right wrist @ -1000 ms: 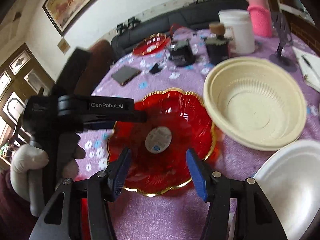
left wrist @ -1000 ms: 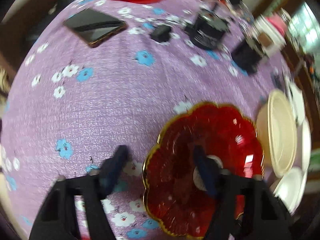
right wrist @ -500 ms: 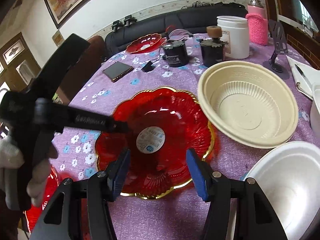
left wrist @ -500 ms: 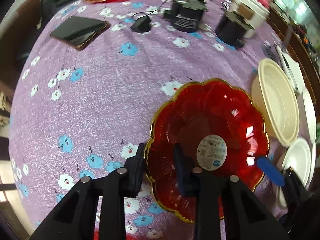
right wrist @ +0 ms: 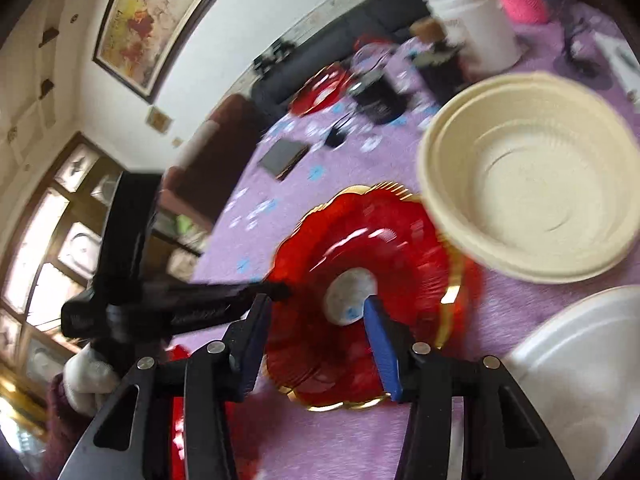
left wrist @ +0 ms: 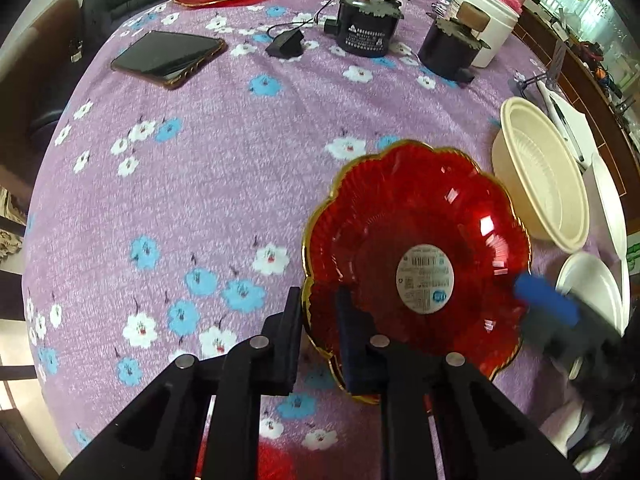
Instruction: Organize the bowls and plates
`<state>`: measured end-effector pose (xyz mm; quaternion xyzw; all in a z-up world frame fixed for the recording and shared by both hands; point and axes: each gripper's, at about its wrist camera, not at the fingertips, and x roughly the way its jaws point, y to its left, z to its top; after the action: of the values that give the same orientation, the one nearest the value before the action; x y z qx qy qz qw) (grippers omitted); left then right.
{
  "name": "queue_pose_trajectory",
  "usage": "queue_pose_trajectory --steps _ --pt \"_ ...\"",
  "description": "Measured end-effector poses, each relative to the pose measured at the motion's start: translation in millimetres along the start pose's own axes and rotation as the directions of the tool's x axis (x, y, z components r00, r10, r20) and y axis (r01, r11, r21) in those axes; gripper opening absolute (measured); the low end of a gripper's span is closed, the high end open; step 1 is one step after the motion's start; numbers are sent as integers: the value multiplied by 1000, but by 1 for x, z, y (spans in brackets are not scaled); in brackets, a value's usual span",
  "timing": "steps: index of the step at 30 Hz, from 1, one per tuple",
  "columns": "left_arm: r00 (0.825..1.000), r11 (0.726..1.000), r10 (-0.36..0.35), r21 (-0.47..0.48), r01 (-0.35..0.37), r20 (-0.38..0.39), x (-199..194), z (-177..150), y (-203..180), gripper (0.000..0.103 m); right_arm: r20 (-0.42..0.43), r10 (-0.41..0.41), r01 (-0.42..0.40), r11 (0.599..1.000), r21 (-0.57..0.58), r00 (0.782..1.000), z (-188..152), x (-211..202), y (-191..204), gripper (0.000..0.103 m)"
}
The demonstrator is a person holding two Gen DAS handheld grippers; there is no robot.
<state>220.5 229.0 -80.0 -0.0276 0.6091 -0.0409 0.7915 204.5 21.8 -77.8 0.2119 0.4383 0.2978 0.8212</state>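
Two grippers on red scalloped plate [left wrist: 416,256]: left gripper [left wrist: 318,336] pinches its 8 o'clock rim for lifting; right gripper [right wrist: 316,344] closing, straddling near rim, not yet pressing.

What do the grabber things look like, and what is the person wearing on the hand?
Both grabbers are black plastic. The left gripper has two flat fingers on angled struts with round silver rivets. The right gripper matches it, but its fingers carry bright blue pads. The left hand wears a white glove and a dark maroon sleeve.
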Motion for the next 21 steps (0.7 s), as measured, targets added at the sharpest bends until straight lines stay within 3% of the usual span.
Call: queue_pose_trajectory --steps 4,7,9,11,14,18,21 --pt "1000 1000 20 -23 -19 5 -3 -5 10 15 74 -207 208 978 -16 976 0 -13 -1 54" --pt "999 998 43 -37 -42 20 -3 -3 15 17 26 -169 170 985 -10 985 0 -3 -5 54" --pt "998 996 58 -66 -56 29 -1 -1 17 25 7 -153 153 988 -21 988 0 5 -2 54" --pt "997 994 67 -88 -64 26 3 0 18 49 5 -150 150 988 -34 989 -1 10 1 54" --pt "997 991 64 -121 -60 33 9 1 18 62 9 -152 152 986 -60 988 -3 21 7 56" --pt "998 995 56 -85 -55 5 11 3 -1 60 -32 -152 148 984 -97 988 -10 32 11 56" --pt "995 992 100 -80 -99 7 10 2 -6 49 -11 -202 200 974 -110 979 -12 32 11 49"
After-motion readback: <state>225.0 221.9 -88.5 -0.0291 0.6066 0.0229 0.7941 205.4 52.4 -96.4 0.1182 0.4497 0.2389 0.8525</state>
